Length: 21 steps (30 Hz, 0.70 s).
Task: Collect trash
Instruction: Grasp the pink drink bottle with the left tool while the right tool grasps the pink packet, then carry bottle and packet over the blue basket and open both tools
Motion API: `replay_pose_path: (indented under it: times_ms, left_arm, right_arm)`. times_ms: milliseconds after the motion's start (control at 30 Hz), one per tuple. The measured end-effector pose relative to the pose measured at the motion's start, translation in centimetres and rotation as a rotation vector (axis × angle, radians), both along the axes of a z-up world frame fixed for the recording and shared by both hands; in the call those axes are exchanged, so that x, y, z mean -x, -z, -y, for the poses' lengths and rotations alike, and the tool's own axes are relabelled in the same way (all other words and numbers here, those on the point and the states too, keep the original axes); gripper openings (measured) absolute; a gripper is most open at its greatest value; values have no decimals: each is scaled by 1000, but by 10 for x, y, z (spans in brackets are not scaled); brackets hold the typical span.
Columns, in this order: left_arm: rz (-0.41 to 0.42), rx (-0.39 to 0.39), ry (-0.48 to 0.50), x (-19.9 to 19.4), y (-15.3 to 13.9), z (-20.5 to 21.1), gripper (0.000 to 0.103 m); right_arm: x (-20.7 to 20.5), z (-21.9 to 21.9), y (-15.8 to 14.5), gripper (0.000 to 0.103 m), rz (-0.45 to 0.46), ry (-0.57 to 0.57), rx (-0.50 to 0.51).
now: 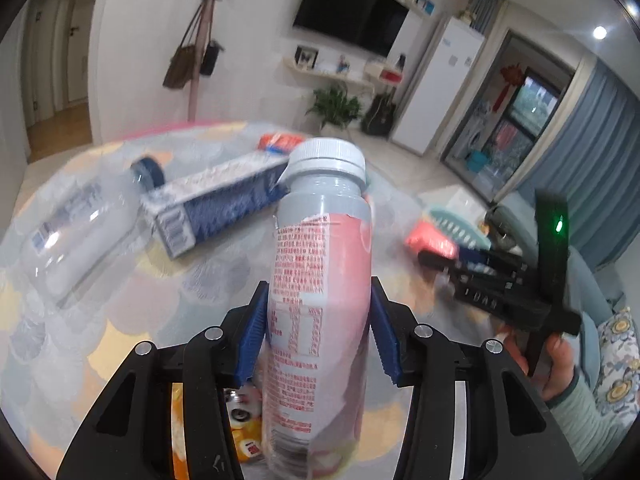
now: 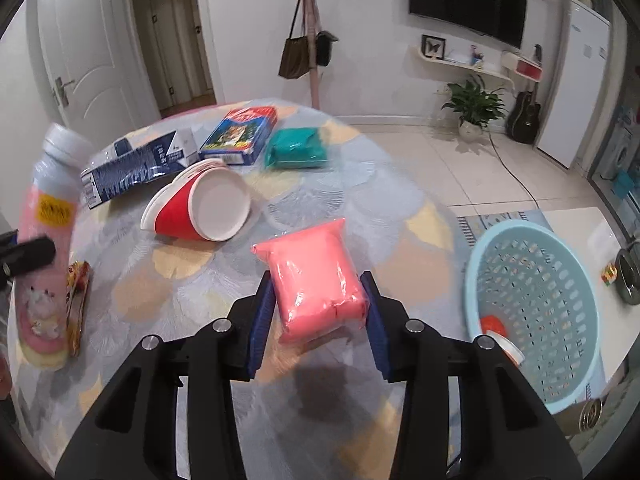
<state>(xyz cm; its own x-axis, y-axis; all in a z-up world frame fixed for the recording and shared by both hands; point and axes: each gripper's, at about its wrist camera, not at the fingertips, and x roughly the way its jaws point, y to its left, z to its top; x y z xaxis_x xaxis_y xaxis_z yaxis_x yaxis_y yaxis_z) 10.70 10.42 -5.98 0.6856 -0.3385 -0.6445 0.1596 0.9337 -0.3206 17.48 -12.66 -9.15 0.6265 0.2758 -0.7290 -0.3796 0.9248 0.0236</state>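
Spreading under everything is my round table [image 2: 360,184] with its patterned cloth, and off its right edge sits the light blue basket [image 2: 536,304], holding one red and white piece low on its near wall. In my left gripper [image 1: 316,328] the blue pads are pressed against both sides of the pink-labelled bottle [image 1: 320,280], white cap pointing away from me, lifted above the cloth. On the far left of the table lie a clear plastic bottle [image 1: 80,232] and a long blue and white carton [image 1: 216,200], touching each other. A red paper cup [image 2: 200,208] lies on its side near the middle, with a blue box [image 2: 240,132] and a green packet [image 2: 298,148] beyond it. My right gripper [image 2: 318,312] is clamped on a pink plastic-wrapped packet [image 2: 316,280], held just above the table's near right side.
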Motion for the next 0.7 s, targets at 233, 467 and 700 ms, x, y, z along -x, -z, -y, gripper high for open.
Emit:
replay_pose_path:
  times_ms: [233,467,700]
  left_arm:
    - [104,18,31,3,-31,30,46]
    - [159,10,117,-13,-55,82,46]
    - [169,17,223,-41,-58,143,46]
  right_arm:
    - [20,38,-34,39,101,64,-34]
    - [34,86,-58,39,174,152,-81]
    - [42,141,-66,39,245,317,-4]
